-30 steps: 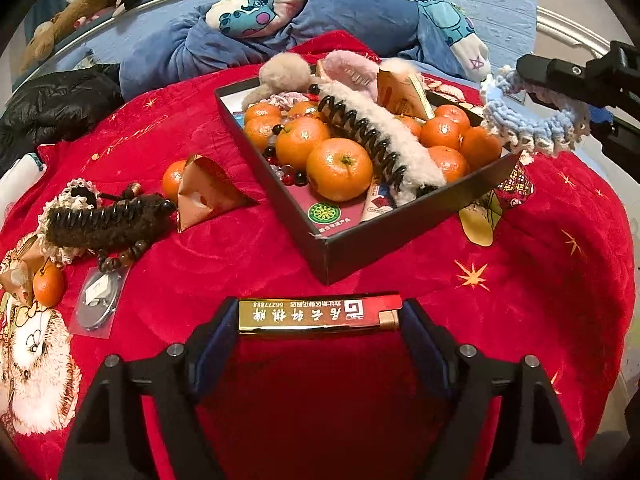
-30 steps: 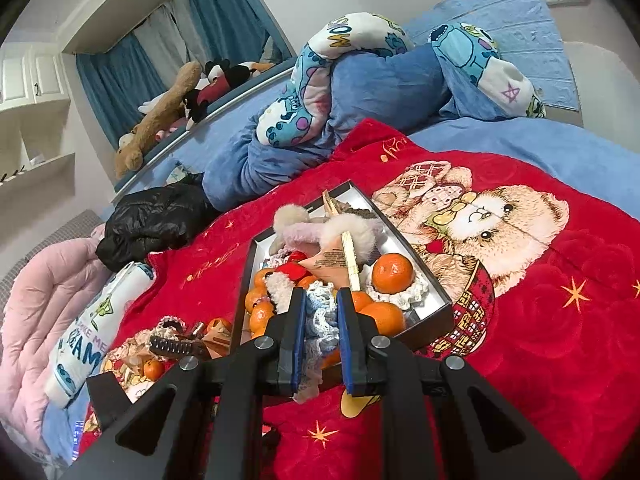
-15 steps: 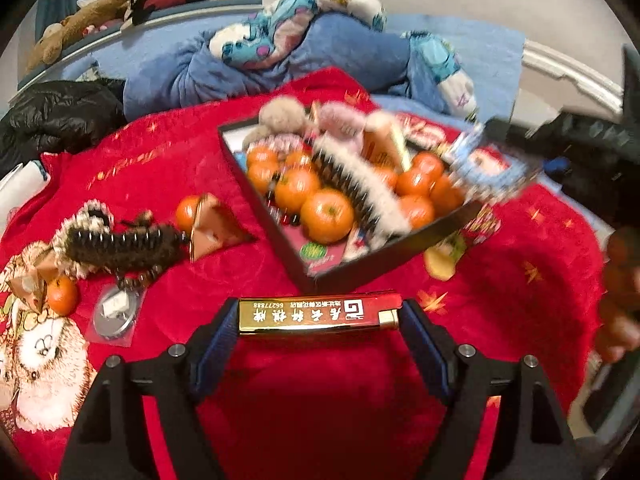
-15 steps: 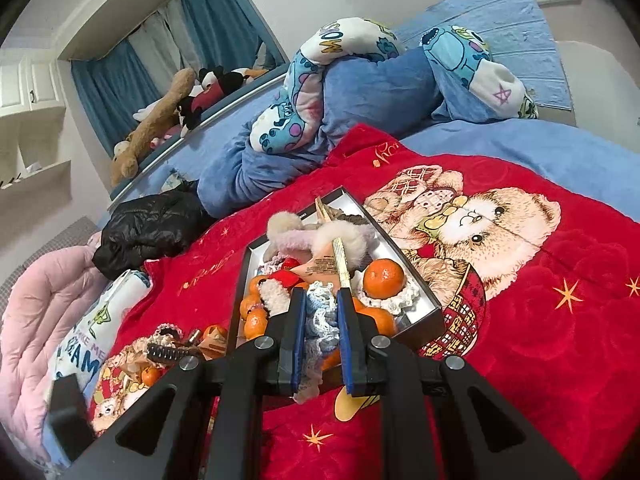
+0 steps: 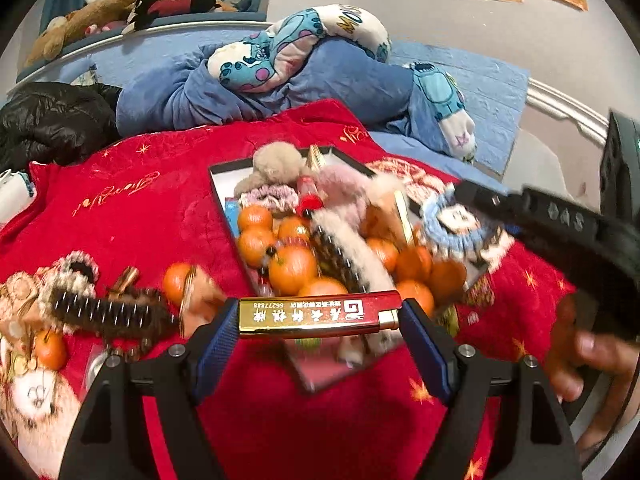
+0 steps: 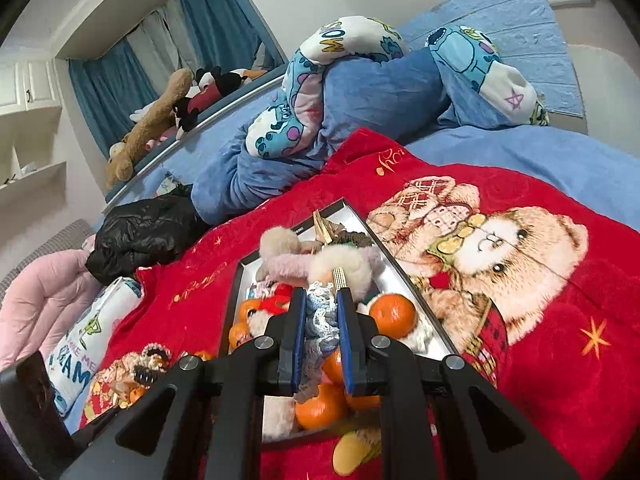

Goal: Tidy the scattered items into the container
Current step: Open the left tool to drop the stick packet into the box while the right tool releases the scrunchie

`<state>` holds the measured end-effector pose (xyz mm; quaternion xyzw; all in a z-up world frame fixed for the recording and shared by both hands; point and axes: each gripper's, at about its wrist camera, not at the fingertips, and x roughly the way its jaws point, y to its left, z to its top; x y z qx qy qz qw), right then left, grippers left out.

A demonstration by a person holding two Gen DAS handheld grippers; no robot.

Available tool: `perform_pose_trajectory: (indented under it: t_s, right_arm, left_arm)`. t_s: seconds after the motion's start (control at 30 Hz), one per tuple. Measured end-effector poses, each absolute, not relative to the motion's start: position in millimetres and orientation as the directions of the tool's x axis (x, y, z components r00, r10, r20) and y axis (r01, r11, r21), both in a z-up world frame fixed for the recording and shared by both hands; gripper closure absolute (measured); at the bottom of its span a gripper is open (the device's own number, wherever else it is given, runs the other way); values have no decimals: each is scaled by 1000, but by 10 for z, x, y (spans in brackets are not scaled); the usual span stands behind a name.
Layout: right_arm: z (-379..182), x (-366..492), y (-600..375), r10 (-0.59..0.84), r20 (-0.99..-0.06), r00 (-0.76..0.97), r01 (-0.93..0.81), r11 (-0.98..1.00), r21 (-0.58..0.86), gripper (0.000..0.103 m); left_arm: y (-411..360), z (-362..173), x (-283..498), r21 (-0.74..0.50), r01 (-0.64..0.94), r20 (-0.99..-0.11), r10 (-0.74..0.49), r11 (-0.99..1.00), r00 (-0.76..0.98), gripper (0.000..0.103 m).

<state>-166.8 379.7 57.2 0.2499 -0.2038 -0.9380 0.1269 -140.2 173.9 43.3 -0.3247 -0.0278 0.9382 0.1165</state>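
Left gripper (image 5: pixel 320 316) sits bottom center, angled down, clamped endwise on a lighter (image 5: pixel 318 314). Right gripper (image 6: pixel 322 328), mid-frame over the box (image 6: pixel 416 276), pinches a blue scrunchie (image 6: pixel 320 316).

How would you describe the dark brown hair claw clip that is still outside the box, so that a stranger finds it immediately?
Start at the red plush blanket and its black shallow box of oranges. Left of the box, on the blanket, lies the dark brown furry hair claw clip beside a loose orange. Unlike the white furry claw clip inside the box, it is dark and lies outside.
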Motion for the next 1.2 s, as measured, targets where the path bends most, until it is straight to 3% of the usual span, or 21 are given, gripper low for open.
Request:
perform_pose_trajectory:
  t_s: [0.47,0.67,0.73,0.8,0.87,0.93,1.07,1.2]
  right_arm:
    - [498,-2013,3845,-367,-400,-840,146,-863,484,87]
    - [473,-2081,3747,-365,-411,-835,140,-865,482,82]
    - [483,-2068,3757,-360,-401,-842,137,-863,487,54]
    - [512,-2027,3796,-339,-378,-862,129,-865,484,46]
    - [539,-1990,3842,-314,-364,-877,110,-868,483,42]
    - [548,-1950,3917,-295,-344,-891,90,-860,502,14]
    - [566,-1915,4051,-273,-318,-908,68,-845,531,2]
    - [563,-1890,4122,-252,-316,-915,44,-839,542,0]
  left_arm:
    - [2038,635,-2510,-83,-227,-580,233,-970,-781,22]
    - [2068,552,-2658,-62,-215,-589,210,-975,-780,22]
    - [2030,545,-2668,-76,-213,-595,215,-974,-774,22]
    - [1989,526,-2714,-81,-230,-620,229,-970,-750,20]
    - [1972,525,-2706,-40,-219,-618,196,-975,-761,5]
    - [1948,554,-2663,-19,-215,-594,184,-976,-783,0]
    - [1851,650,-2592,-33,-213,-566,194,-977,-801,0]
    - [1708,730,-2495,-40,-185,-558,175,-982,-811,0]
